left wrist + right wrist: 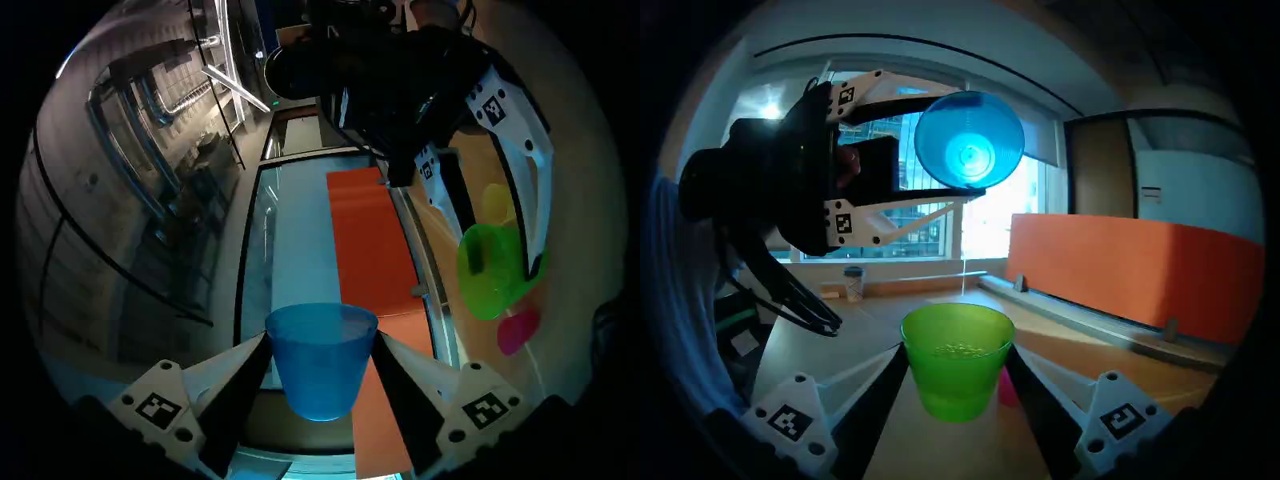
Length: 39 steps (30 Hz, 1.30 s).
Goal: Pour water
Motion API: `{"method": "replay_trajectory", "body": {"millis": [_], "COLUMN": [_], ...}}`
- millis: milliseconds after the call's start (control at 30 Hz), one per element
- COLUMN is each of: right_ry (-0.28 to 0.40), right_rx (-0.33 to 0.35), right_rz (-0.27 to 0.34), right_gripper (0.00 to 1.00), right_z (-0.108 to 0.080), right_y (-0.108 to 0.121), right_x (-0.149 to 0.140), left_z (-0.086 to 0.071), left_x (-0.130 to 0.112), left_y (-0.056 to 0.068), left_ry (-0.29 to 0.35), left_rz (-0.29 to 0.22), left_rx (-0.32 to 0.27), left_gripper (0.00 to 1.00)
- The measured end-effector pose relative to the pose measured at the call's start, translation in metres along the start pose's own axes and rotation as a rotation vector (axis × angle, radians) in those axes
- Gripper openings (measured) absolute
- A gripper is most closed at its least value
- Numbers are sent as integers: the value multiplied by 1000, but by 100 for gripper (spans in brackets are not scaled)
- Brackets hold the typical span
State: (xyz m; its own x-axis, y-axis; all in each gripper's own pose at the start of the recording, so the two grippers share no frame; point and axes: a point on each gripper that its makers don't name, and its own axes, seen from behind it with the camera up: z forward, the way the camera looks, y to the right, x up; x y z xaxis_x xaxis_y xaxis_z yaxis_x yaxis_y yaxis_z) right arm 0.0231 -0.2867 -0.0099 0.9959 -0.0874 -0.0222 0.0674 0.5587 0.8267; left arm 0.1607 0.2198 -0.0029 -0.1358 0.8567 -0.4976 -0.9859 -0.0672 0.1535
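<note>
My left gripper (322, 356) is shut on a translucent blue cup (322, 376) held between its white fingers. In the right gripper view that blue cup (969, 150) is tipped on its side, high up, its mouth facing the camera, with the left gripper (948, 140) around it. Below it, my right gripper (958, 360) is shut on an upright green cup (958, 384) that has small droplets inside. The left gripper view shows the green cup (492, 276) at the right, between the right gripper's fingers (530, 160). No stream of water shows between the cups.
A yellow cup (496, 202) and a pink cup (518, 330) stand on the wooden table (472, 160) near the green one. An orange partition (1136, 268) runs along the table's edge. A paper cup (854, 282) sits by the window. A person's sleeve (672, 304) is at the left.
</note>
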Motion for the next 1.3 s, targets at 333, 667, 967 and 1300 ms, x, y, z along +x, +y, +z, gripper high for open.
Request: {"method": "replay_trajectory", "body": {"millis": [333, 667, 967, 1300], "right_ry": [4, 6, 14, 15], "right_rx": [-1, -7, -12, -20], "right_rz": [2, 1, -3, -7], "right_gripper": [88, 88, 88, 88], "right_z": [-1, -2, -3, -7], "right_y": [0, 0, 1, 0], "right_x": [0, 2, 7, 8], "left_z": [1, 2, 1, 3], "left_x": [1, -5, -13, -29], "left_y": [-2, -1, 6, 11], "left_ry": [10, 5, -19, -51], "left_rz": [-20, -184, -381, -605], "left_rx": [-2, -10, -17, -24], "left_gripper": [86, 86, 86, 86]}}
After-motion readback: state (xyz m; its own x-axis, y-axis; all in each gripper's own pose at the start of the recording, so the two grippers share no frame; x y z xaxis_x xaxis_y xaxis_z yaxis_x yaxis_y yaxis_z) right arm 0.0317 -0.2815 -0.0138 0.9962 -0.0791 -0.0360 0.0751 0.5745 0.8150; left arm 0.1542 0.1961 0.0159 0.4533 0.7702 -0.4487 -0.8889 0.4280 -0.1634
